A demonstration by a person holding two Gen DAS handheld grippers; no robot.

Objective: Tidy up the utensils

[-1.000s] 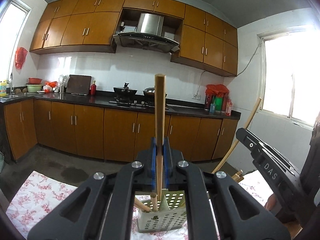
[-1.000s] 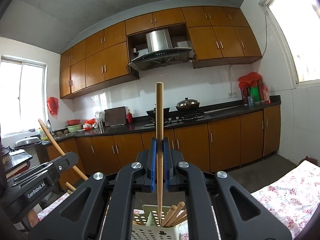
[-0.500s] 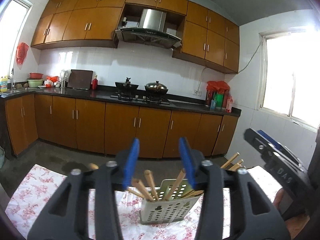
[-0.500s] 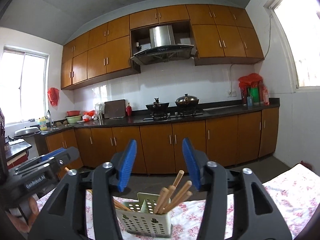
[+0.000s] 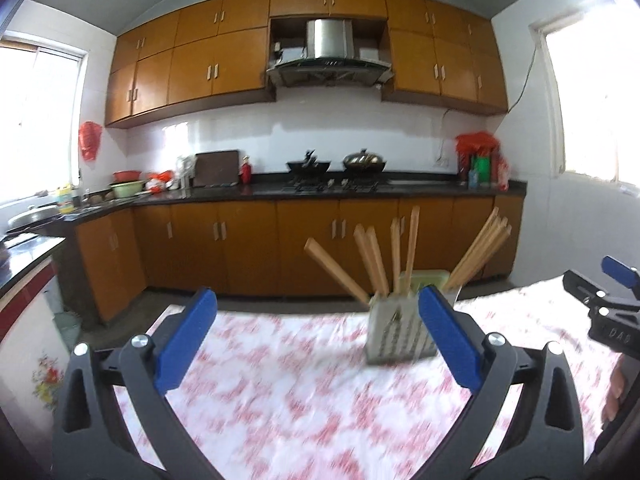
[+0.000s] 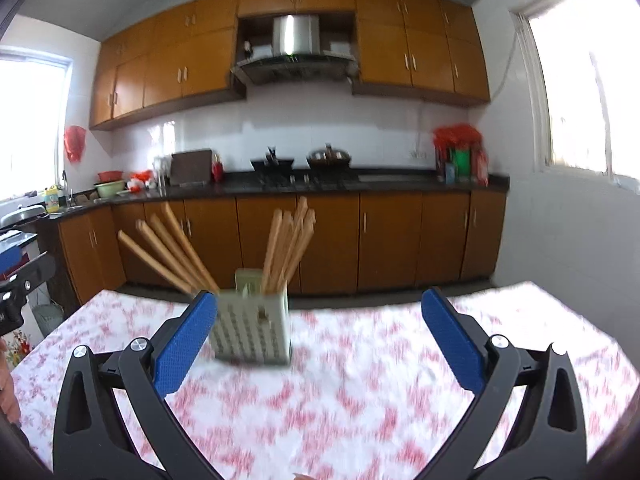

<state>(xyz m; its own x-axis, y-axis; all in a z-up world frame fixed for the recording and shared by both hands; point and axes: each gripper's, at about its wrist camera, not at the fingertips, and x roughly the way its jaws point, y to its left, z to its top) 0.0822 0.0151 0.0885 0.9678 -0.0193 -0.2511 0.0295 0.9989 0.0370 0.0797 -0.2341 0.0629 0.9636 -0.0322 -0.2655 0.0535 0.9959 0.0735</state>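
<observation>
Left wrist view: your left gripper (image 5: 316,344) jaws are opening wide, nothing between them; chopsticks (image 5: 374,258) stand in the perforated holder (image 5: 394,334) on the floral tablecloth (image 5: 300,392).

Right wrist view: your right gripper (image 6: 320,344) is opening too, empty. No loose utensils visible; task looks near done.

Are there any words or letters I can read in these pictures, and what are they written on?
"DAS": white letters, a bit blurry, on the black body of the right claw, seen from the left wrist view.
The bottles on the counter and the yellow bottle by the sink have labels too small and blurred to read.
</observation>
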